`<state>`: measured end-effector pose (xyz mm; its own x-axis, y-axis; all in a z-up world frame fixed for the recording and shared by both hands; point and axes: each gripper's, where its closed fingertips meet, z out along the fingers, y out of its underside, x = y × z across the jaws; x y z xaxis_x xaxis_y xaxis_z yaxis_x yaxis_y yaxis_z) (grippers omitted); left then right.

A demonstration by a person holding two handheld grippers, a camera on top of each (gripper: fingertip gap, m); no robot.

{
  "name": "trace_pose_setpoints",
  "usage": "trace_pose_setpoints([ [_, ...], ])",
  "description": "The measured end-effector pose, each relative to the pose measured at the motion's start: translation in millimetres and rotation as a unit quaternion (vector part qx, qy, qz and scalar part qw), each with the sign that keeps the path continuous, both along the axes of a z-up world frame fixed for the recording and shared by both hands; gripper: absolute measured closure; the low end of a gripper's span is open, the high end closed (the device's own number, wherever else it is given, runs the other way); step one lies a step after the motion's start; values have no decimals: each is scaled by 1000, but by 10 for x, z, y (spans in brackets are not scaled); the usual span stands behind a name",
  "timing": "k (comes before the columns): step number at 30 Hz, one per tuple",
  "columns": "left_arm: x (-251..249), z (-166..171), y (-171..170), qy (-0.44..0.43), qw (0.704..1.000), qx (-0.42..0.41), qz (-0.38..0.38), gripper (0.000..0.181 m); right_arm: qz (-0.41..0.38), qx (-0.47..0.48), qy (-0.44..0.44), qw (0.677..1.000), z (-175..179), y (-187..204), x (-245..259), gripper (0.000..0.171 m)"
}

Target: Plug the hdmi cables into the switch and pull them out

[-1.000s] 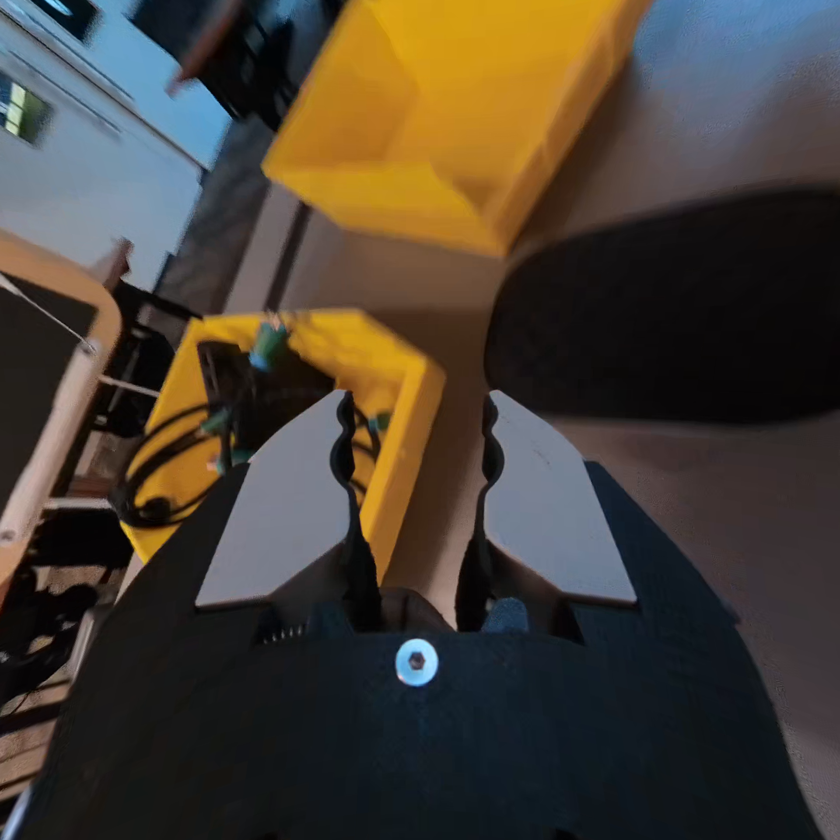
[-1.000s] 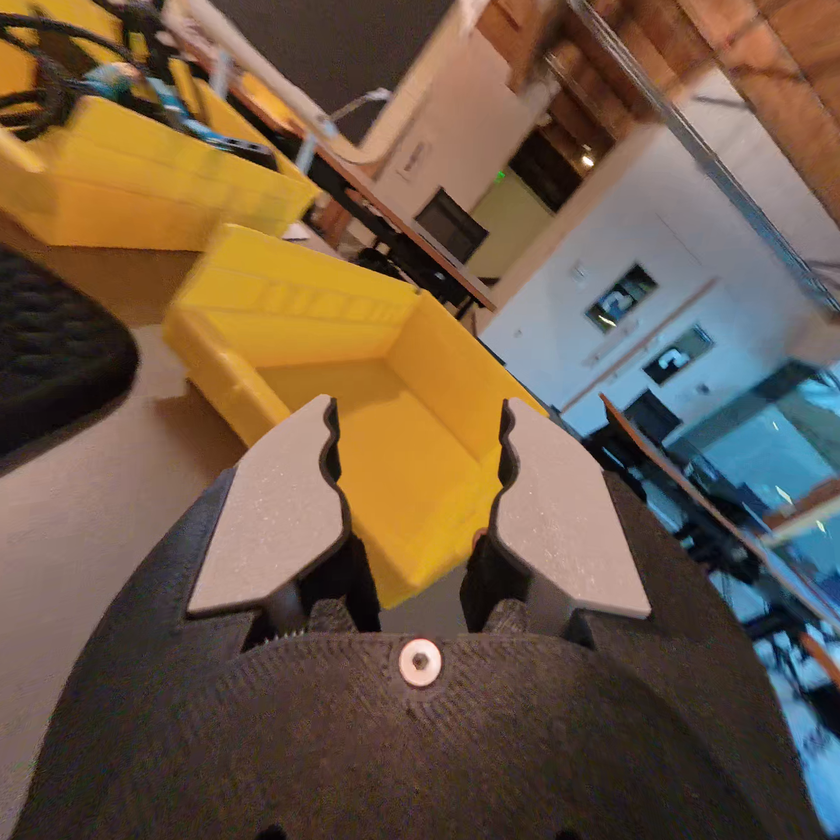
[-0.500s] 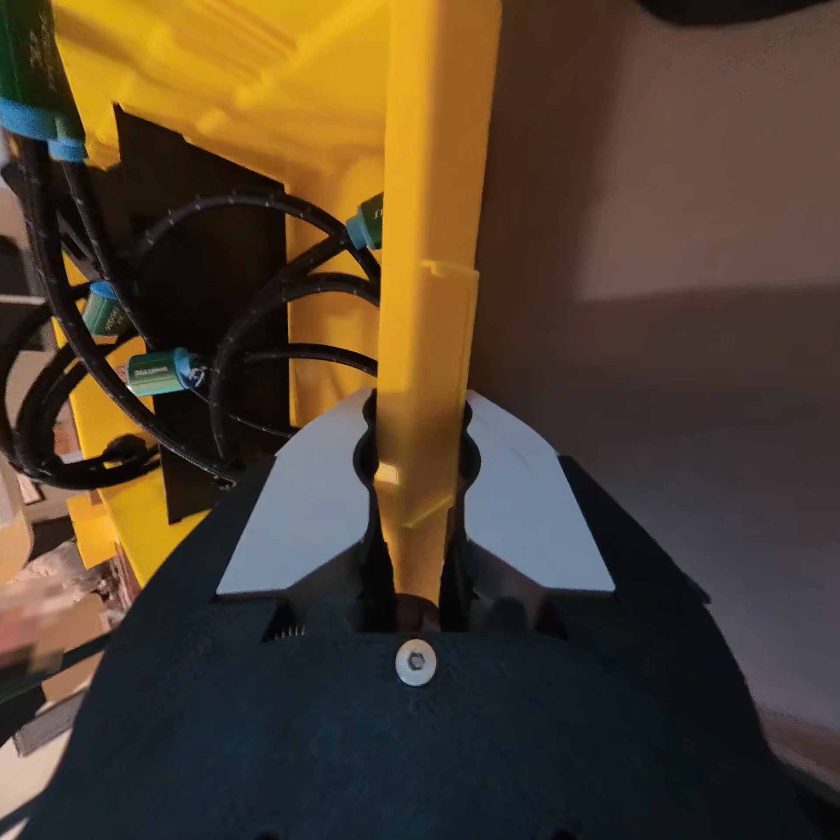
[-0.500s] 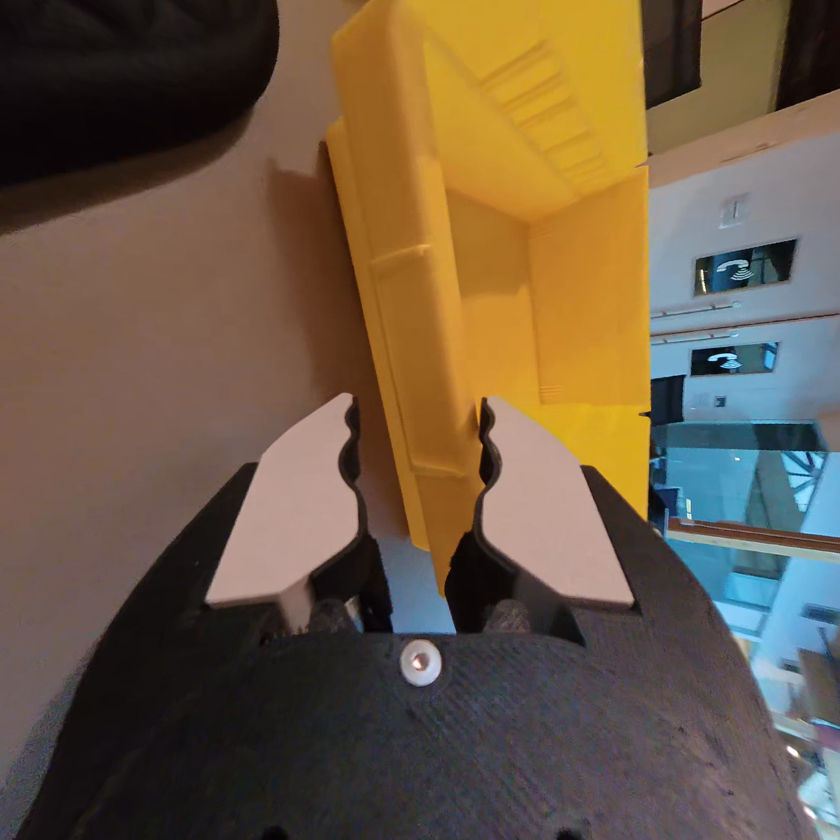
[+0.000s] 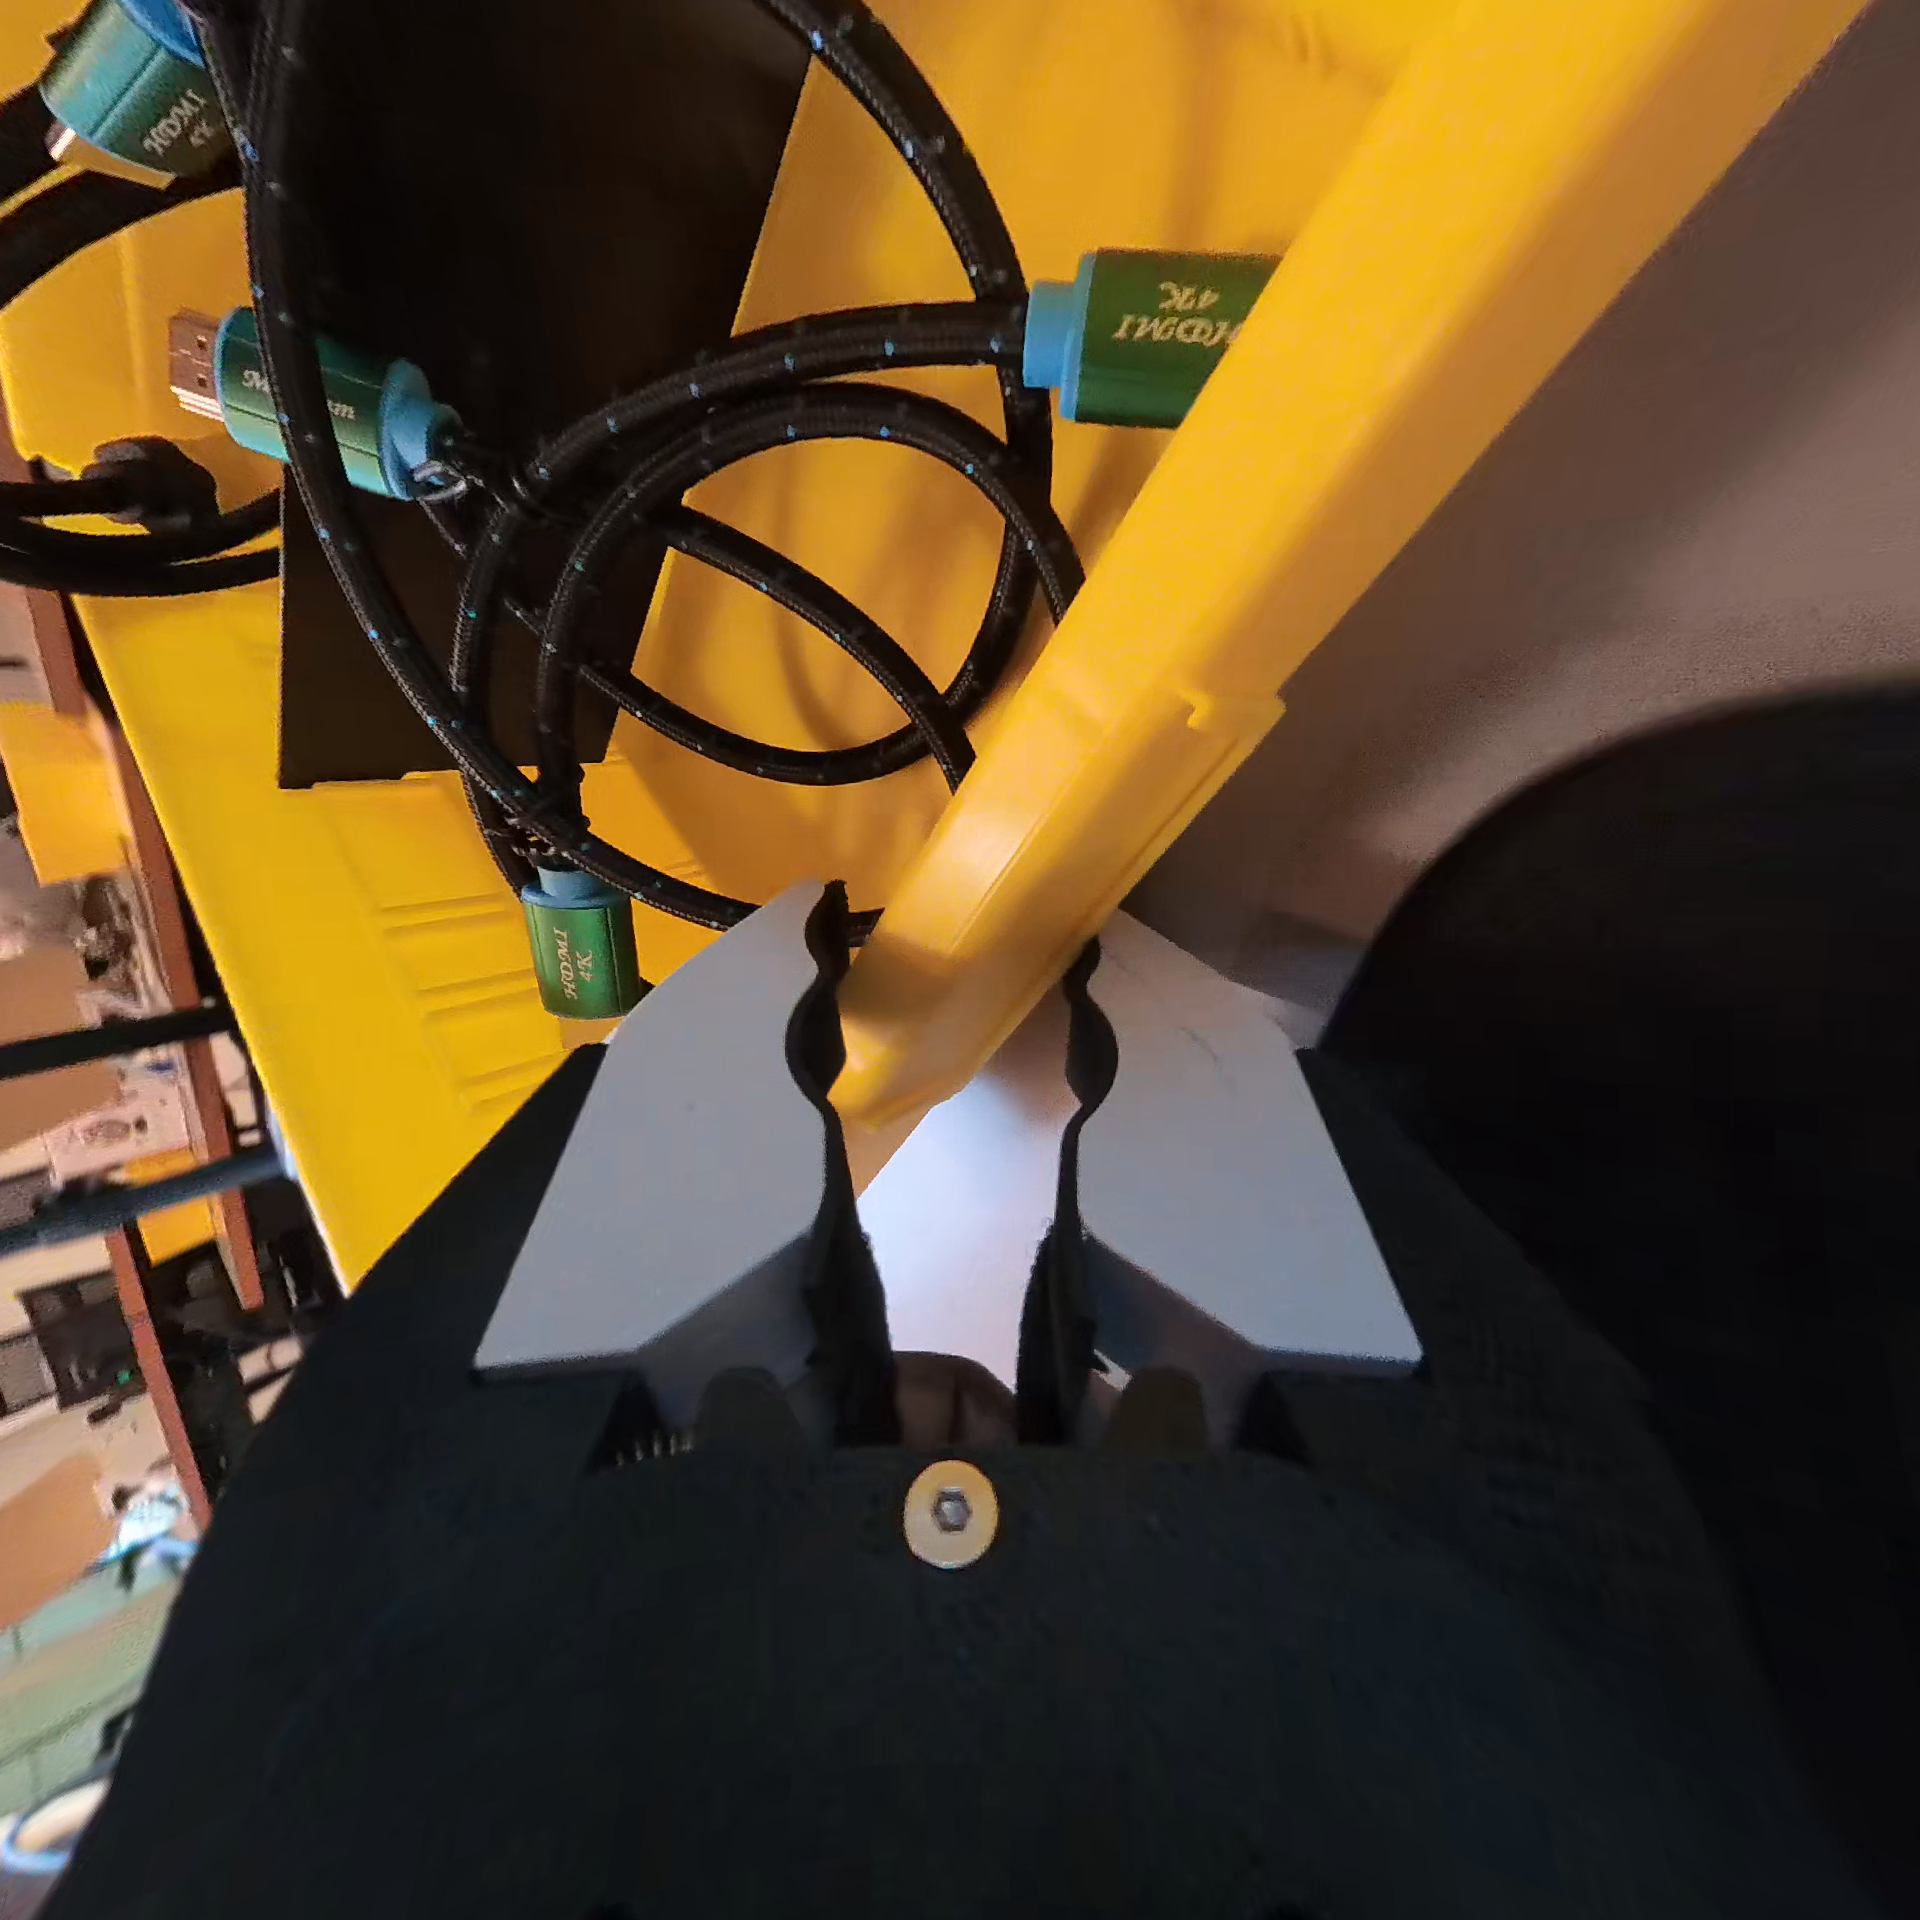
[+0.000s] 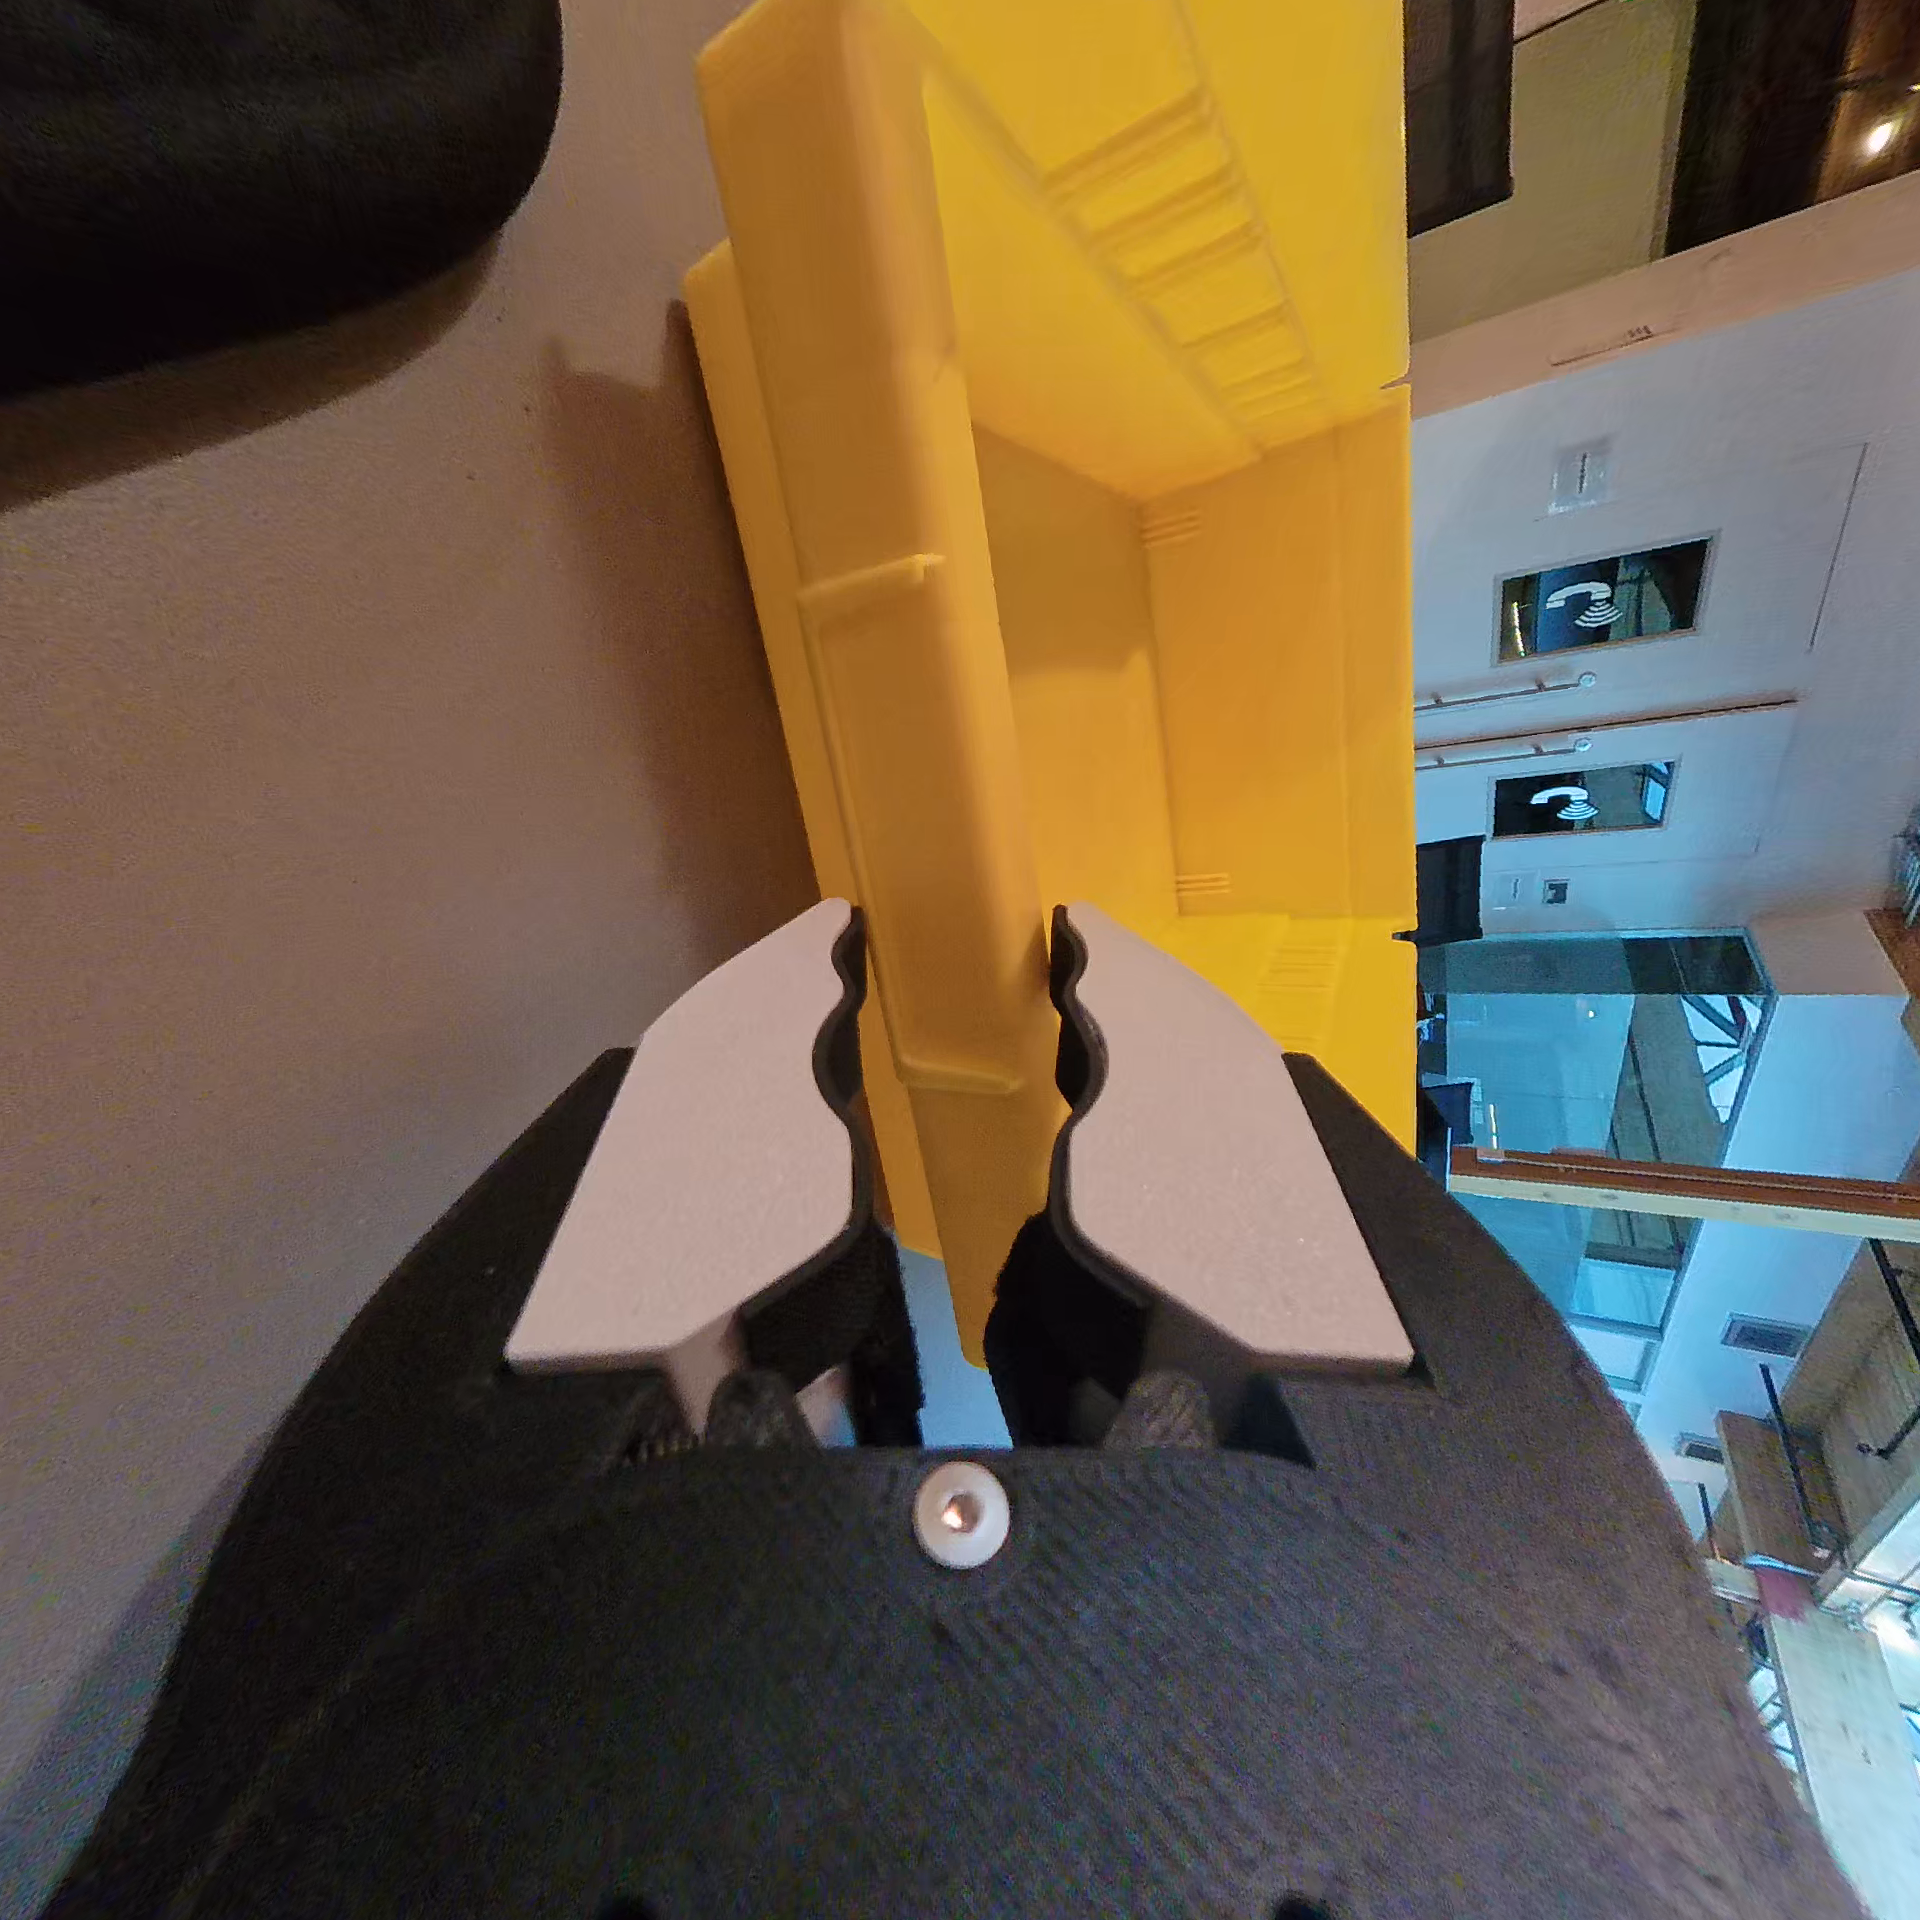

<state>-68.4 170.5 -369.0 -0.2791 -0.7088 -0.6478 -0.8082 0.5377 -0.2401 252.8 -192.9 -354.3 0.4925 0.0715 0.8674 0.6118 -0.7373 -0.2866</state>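
left wrist view shows the left gripper with its jaws narrow, the rim of a yellow bin between them; black hdmi cables with green plugs lie inside on a dark switch. right gripper clamps an empty yellow bin's wall.

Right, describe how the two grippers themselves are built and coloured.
Both match. The left gripper and the right gripper each have a black, rough-textured printed body, two pale grey wedge-shaped fingers with wavy black inner pads, and one silver hex screw at the centre. No cables, sleeves or markings show.
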Motion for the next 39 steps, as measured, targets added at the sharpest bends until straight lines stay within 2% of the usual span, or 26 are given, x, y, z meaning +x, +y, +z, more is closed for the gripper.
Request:
trace_pose_setpoints([
  [9, -1027, 23, 312, -35, 992, 11, 119, 142, 5, 4, 1, 1000, 0, -1, -3, 137],
  [15, -1706, 41, 316, -43, 981, 36, 187, 143, 26, 2, 12, 1000, -2, -141, -22, 137],
  [20, -2149, 48, 274, -28, 980, 55, 189, 146, 25, -10, 26, 999, -9, -354, -8, 136],
  [25, -2427, 76, 315, -68, 980, 78, 171, 143, 21, 1, 49, 999, -12, -543, 19, 135],
  [31, -2685, 109, 408, -96, 970, 105, 195, 137, 16, 4, 74, 997, -15, -671, 9, 133],
  [35, -2684, 167, 305, -141, 968, 61, 197, 121, 36, 25, 122, 992, 14, -661, -105, 130],
  [39, -2460, 484, -3, -273, 947, -60, 156, 115, 97, 112, 174, 974, 279, -604, -320, 128],
])
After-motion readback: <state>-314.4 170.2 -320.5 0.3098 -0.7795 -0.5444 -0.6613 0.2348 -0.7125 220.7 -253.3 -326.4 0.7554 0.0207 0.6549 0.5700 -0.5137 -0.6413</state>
